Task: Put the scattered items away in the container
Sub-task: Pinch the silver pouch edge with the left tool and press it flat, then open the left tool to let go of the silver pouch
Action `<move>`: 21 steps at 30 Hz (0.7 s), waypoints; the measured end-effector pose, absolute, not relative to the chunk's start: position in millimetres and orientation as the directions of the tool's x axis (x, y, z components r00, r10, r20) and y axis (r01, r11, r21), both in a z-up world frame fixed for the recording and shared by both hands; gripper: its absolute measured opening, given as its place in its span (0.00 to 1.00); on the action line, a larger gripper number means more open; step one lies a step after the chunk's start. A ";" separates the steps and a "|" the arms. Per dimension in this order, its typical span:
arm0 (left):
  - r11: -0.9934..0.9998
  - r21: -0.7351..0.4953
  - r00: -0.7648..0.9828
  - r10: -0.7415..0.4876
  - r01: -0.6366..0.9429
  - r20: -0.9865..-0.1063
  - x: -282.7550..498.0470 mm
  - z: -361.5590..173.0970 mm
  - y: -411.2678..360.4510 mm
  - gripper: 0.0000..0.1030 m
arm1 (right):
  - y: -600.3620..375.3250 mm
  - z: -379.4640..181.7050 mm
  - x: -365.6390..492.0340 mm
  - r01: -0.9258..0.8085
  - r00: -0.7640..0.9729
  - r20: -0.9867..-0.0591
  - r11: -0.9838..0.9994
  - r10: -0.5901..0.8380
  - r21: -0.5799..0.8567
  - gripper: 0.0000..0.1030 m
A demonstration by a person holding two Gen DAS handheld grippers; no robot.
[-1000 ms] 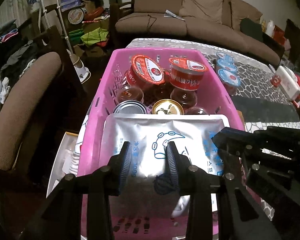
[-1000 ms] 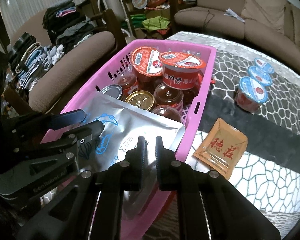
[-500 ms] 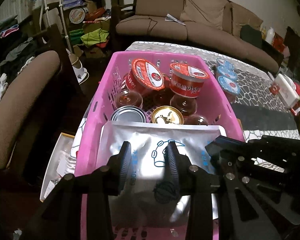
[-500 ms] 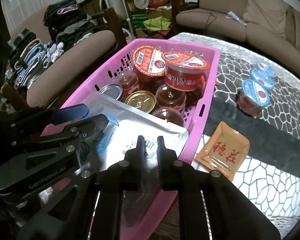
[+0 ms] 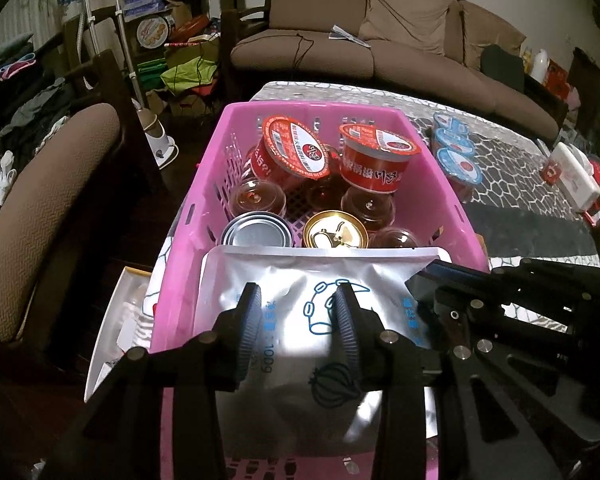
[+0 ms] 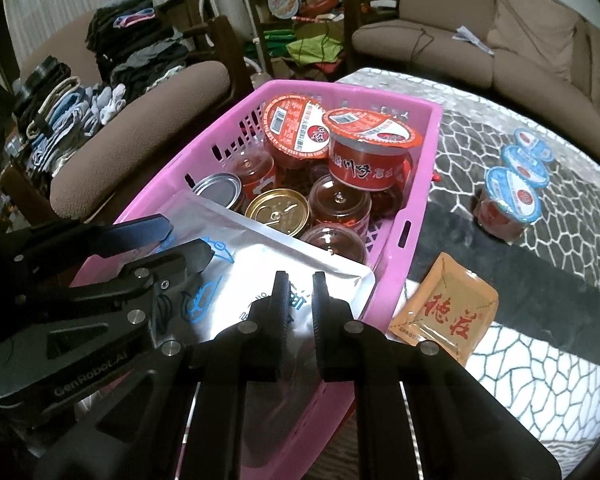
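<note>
A pink basket (image 5: 216, 152) (image 6: 416, 184) on the stone-pattern table holds red-lidded cups (image 5: 374, 158), jars, two tins (image 5: 256, 234) and a silver foil pouch (image 5: 316, 276) (image 6: 260, 256) lying at its near end. My left gripper (image 5: 296, 300) is open above the pouch, holding nothing. My right gripper (image 6: 300, 294) hovers over the pouch's right edge, its jaws a narrow gap apart with nothing between them. An orange sachet (image 6: 446, 314) lies on the table right of the basket. Three blue-lidded cups (image 6: 512, 196) (image 5: 458, 166) stand further right.
A brown armchair (image 5: 40, 200) stands left of the basket, a brown sofa (image 5: 380, 40) beyond the table. A white box (image 5: 572, 176) sits at the table's right edge. A white tray (image 5: 116, 320) lies beside the basket's left wall.
Both grippers have pulled back and up a little from the basket. The pouch stays lying in the basket. The right jaws have opened slightly.
</note>
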State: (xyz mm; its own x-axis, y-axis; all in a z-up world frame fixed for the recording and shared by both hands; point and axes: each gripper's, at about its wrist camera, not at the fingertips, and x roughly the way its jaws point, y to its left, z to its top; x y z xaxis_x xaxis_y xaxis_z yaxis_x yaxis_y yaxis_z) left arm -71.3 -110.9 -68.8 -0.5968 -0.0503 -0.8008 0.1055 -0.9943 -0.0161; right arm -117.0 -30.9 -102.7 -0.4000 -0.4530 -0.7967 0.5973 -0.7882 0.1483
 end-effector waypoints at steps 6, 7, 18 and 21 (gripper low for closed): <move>-0.995 -0.013 -0.591 -0.047 0.096 -0.805 -69.6 -65.7 -109.9 0.38 | -29.8 -100.4 -113.7 0.600 -0.417 -0.787 -0.788 -0.454 0.137 0.11; -0.995 -0.016 -0.588 -0.043 0.094 -0.807 -69.0 -64.5 -109.8 0.38 | -29.4 -99.0 -113.6 0.600 -0.416 -0.788 -0.788 -0.455 0.139 0.12; -0.994 -0.006 -0.537 -0.052 0.106 -0.842 -60.9 -57.2 -112.9 0.38 | -25.4 -87.6 -110.8 0.616 -0.351 -0.795 -0.762 -0.494 0.201 0.12; -0.993 -0.024 -0.506 -0.039 0.117 -0.862 -59.4 -62.3 -117.2 0.38 | -27.0 -91.1 -107.8 0.627 -0.316 -0.810 -0.750 -0.493 0.212 0.12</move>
State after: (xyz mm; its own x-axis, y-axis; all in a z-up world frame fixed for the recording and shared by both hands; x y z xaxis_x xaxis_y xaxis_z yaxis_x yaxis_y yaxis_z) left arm -59.4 -117.2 -62.3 -0.5057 -0.0393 -0.8618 0.1173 -0.9928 -0.0236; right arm -107.8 -27.0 -91.1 -0.3158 -0.4934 -0.8104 0.6266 -0.7499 0.2123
